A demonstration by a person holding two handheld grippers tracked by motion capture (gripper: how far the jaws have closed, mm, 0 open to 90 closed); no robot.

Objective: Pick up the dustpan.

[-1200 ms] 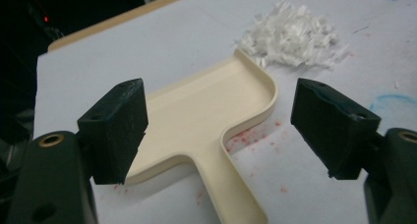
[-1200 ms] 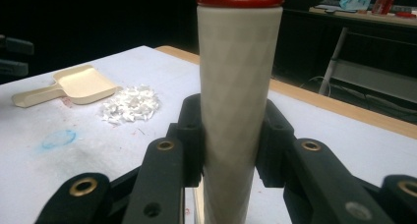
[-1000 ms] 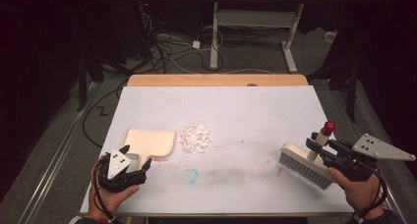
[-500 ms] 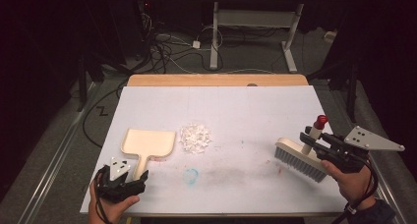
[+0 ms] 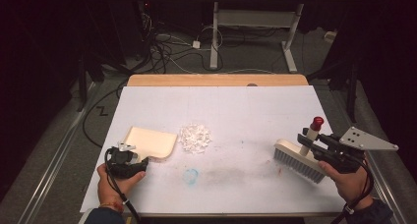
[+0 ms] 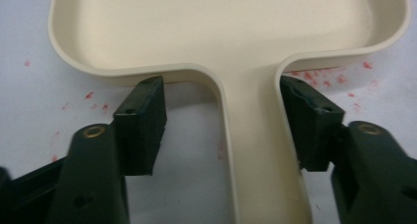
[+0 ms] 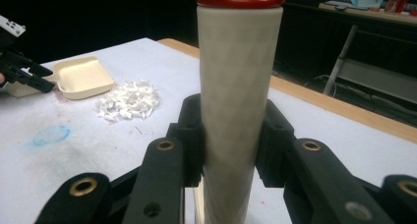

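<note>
From the high view, the dustpan (image 5: pixel 150 142) lies flat near the left edge of the desk (image 5: pixel 246 106), its open lip facing the heap of white scraps (image 5: pixel 194 137) just beside it. The left gripper (image 5: pixel 129 161) sits at the pan's handle on the near side. Toward the right edge, the right gripper (image 5: pixel 322 148) holds the brush (image 5: pixel 297 157) by its upright handle, bristles on the desk, well apart from the scraps.

In the left gripper view, the jaws of the left gripper (image 6: pixel 223 121) have just been closing and stand half shut around the dustpan handle (image 6: pixel 263 150). The right pad (image 6: pixel 307 121) looks to be against the handle's edge, while the left pad (image 6: pixel 142 123) is still clear of it, with bare desk between. To finish this grasp well, I judge the hand should shift so the handle sits midway, then close until both pads press; squeezing off-centre would likely slide or twist the pan away from the scraps. Gripping close to the pan body should keep the lip flat.

In the right gripper view, the right gripper (image 7: pixel 231 135) is clamped on the brush handle (image 7: pixel 238 86), a pad on each side. The scraps (image 7: pixel 129 102) and dustpan (image 7: pixel 83 76) lie ahead toward the far left.
</note>
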